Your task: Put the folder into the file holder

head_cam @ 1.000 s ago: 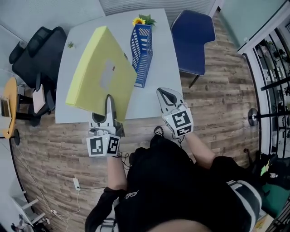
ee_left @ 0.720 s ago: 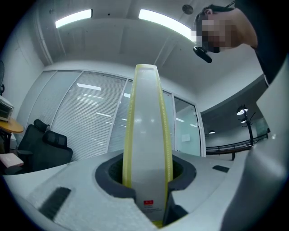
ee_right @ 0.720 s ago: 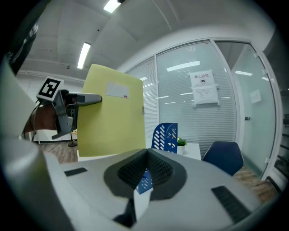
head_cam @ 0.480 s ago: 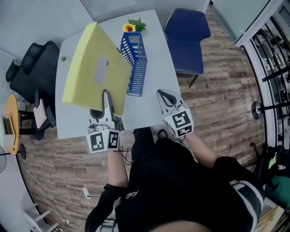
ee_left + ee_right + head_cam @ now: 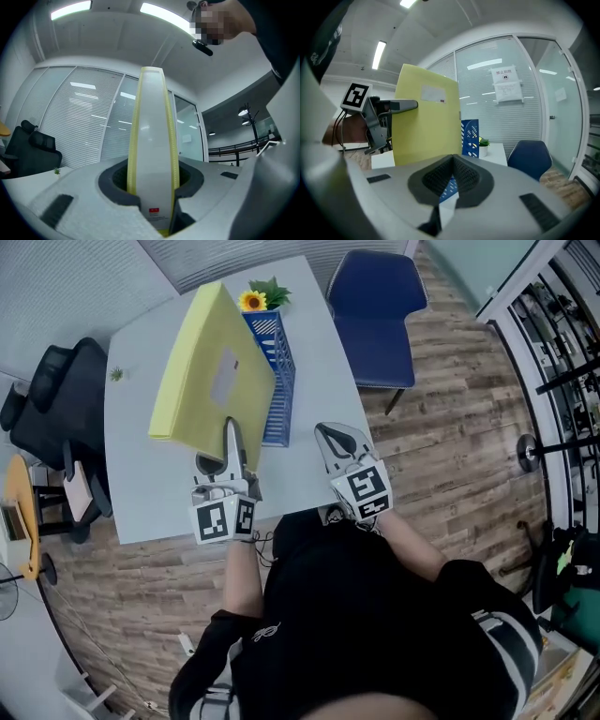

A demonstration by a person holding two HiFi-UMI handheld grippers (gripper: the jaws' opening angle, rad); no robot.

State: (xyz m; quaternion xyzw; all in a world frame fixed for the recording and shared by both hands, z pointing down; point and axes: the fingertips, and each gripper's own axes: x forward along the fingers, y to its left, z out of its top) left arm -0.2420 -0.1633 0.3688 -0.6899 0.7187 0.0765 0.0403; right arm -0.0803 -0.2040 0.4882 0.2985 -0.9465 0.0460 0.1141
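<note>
A large yellow folder (image 5: 211, 381) is held up over the white table (image 5: 141, 484), tilted on edge, with my left gripper (image 5: 231, 441) shut on its near lower corner. In the left gripper view the folder's pale spine (image 5: 153, 154) stands upright between the pads. The blue mesh file holder (image 5: 277, 381) stands just right of the folder, touching or nearly touching its lower right edge. My right gripper (image 5: 338, 441) hovers at the table's near right edge, shut with nothing in it. From the right gripper view the folder (image 5: 426, 122) hides most of the file holder (image 5: 469, 136).
A small potted sunflower (image 5: 255, 301) stands right behind the file holder. A blue chair (image 5: 375, 306) is at the table's far right, a black office chair (image 5: 47, 409) at its left. The floor is wood planks.
The folder has swung more upright and moved right, closer along the file holder. My left gripper went with it, a little forward over the table. The right gripper has hardly moved.
</note>
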